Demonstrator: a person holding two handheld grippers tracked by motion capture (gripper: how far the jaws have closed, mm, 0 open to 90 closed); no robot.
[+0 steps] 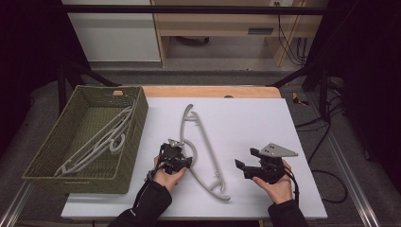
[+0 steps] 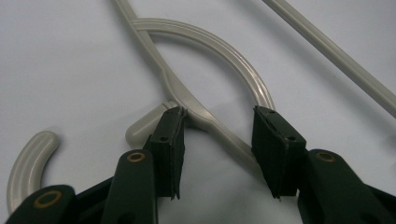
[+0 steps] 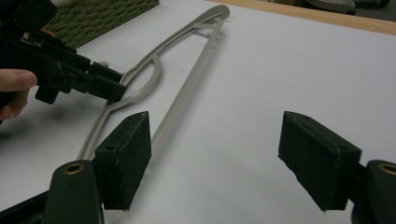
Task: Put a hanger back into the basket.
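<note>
Your left gripper has its fingers astride the neck of the grey hanger, where the hook curves off the shoulder. One pad touches the neck, the other meets the hook's arc; whether they truly pinch is hard to tell. The hanger lies flat on the white counter, just right of the green basket, which already holds other hangers. Your right gripper hovers released over bare counter, nothing between its fingers. This looks like the pick-up step: next, squeeze firmly, lift clear, and carry it left into the basket. The hook's tip is cut off in the left gripper view.
</note>
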